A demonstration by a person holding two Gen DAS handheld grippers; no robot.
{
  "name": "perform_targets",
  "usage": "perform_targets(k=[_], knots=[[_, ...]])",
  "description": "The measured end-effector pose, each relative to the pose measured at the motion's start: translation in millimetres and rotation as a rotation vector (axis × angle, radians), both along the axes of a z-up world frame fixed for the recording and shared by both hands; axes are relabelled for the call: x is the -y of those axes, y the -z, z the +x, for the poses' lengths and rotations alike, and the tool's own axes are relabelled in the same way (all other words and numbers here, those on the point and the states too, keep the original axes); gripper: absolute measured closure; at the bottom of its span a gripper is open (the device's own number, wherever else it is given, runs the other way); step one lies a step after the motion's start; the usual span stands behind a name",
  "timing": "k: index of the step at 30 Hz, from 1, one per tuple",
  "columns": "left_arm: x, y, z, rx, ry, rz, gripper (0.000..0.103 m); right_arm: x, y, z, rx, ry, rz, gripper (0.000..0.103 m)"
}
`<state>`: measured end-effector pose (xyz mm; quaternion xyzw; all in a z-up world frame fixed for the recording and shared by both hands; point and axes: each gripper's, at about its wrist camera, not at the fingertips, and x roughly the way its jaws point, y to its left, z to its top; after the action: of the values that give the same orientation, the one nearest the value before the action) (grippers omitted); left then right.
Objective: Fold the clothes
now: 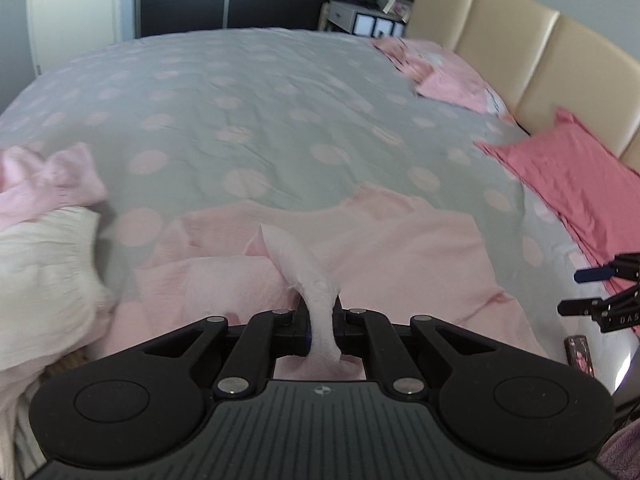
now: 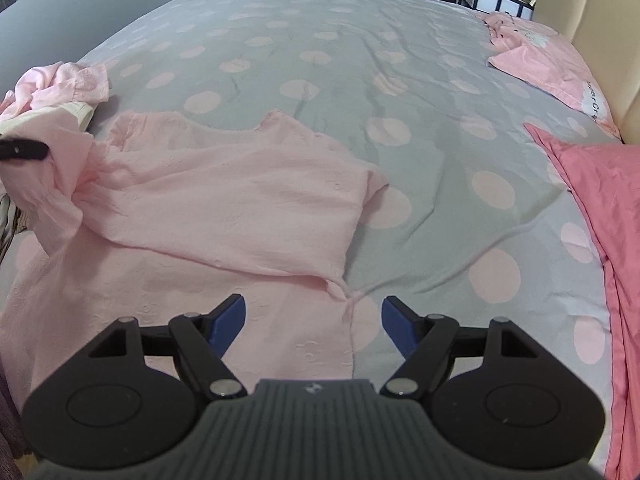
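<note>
**Op:** My left tool (image 1: 318, 320) is clamped tight on a bunched edge of the pale pink textured cotton top (image 2: 240, 200), fabric pinched up between the fingers. The top lies partly folded on the grey duvet with pink polka dots (image 2: 320, 60), one flap already laid over its body.

**Obs:** Right tool?

**Op:** Right tool (image 2: 313, 316) is wide open, holding nothing, poised just above the top's near right edge where the fold line ends in a small pucker.

**Obs:** Advice for this fold?

**Op:** My judgement: pin that pucker with the right tool, then carry the left edge across low and taut, so the crease runs straight. The cloth looks light and crinkly; slack would wrinkle.

**Obs:** Hazards?

**Op:** The heap of pale pink and cream clothes (image 1: 44, 216) close at left could snag.
</note>
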<state>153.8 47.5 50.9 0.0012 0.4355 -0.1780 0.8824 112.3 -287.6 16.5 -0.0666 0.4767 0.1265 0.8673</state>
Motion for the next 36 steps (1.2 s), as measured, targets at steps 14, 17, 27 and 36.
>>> perform_targets(k=[14, 17, 27, 36], knots=[[32, 7, 0, 0.000, 0.059, -0.029, 0.057, 16, 10, 6, -0.002, 0.035, -0.031, 0.026], [29, 8, 0, 0.006, 0.043, -0.005, 0.057, 14, 8, 3, 0.032, 0.011, -0.052, 0.026], [8, 10, -11, 0.021, 0.026, 0.071, 0.057, -2, 11, -4, 0.127, -0.083, -0.149, 0.025], [-26, 16, -22, 0.022, -0.023, 0.119, 0.057, -33, 4, 4, 0.076, -0.140, -0.109, 0.016]])
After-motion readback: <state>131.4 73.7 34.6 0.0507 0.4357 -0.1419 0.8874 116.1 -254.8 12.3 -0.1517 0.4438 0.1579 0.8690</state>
